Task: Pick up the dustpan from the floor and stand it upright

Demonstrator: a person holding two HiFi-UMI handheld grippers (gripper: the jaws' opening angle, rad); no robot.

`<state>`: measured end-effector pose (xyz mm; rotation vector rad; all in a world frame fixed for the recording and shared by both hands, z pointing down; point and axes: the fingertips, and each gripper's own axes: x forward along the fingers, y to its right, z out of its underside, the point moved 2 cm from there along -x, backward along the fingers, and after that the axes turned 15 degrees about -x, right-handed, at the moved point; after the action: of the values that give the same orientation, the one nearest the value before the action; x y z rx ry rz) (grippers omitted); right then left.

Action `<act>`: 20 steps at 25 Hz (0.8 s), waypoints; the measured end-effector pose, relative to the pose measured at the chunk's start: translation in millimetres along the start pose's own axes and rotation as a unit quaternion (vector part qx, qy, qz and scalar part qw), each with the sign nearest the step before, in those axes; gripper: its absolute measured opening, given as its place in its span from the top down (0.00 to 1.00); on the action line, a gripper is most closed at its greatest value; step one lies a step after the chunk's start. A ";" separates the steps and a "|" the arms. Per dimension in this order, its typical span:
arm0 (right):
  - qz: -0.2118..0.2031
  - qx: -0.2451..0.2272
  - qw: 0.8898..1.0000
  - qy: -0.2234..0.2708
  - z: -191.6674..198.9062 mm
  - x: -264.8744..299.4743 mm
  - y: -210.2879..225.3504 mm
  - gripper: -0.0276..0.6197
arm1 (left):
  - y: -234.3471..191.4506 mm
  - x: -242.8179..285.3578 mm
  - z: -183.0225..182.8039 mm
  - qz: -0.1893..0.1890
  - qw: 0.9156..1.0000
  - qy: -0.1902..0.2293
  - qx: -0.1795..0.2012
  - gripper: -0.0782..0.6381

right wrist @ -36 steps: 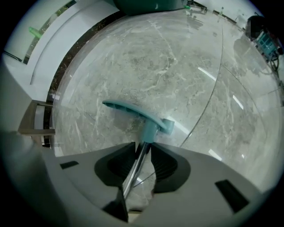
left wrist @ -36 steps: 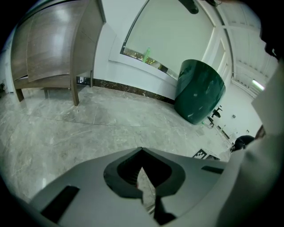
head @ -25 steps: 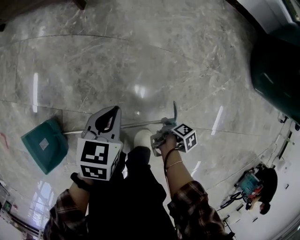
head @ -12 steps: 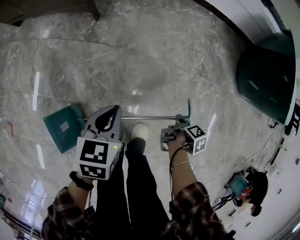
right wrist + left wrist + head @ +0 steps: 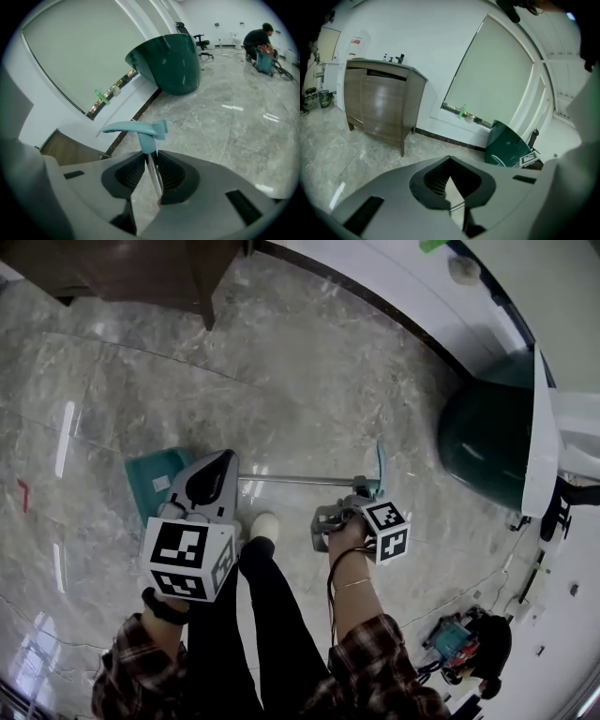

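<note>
Left gripper (image 5: pixel 450 164) clamped on the dustpan (image 5: pixel 148 480) pole (image 5: pixel 291 480). Right gripper (image 5: pixel 149 158) grips near the handle (image 5: pixel 136 127), jaws just eased wider, so the pole could slip and twist.

The left gripper (image 5: pixel 222 460) hides part of the dustpan (image 5: pixel 145 474); the wooden cabinet (image 5: pixel 141 268) runs off the top edge.

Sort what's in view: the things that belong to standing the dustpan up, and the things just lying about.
For the job:
- dustpan
- its pole
- left gripper, pole between its jaws
- right gripper, clamped on the pole near the handle

Just about:
- wooden cabinet
- dark green bin
- crouching person
- teal machine
</note>
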<state>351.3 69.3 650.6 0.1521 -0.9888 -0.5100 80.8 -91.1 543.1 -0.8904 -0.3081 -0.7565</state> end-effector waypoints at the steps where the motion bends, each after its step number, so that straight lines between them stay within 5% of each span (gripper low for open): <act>1: -0.004 -0.007 1.000 0.005 -6.4 -8.0 -9.7 0.82 | 4.2 -9.5 -7.9 0.000 1.000 0.010 -0.005 0.89; 11: -0.072 -0.118 0.990 0.028 -2.8 -81.0 -110.1 0.81 | -39.9 -147.9 -45.1 -0.078 0.991 0.081 -0.070 0.89; 20: -0.104 -0.136 0.985 -0.024 54.3 -132.9 -174.5 0.80 | -61.4 -221.6 -93.0 -0.108 0.981 0.132 -0.088 0.89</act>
<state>187.7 -13.9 518.7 -0.0029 -0.9441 -0.8372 -124.4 -86.3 403.8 -0.9186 -0.1032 -1.1042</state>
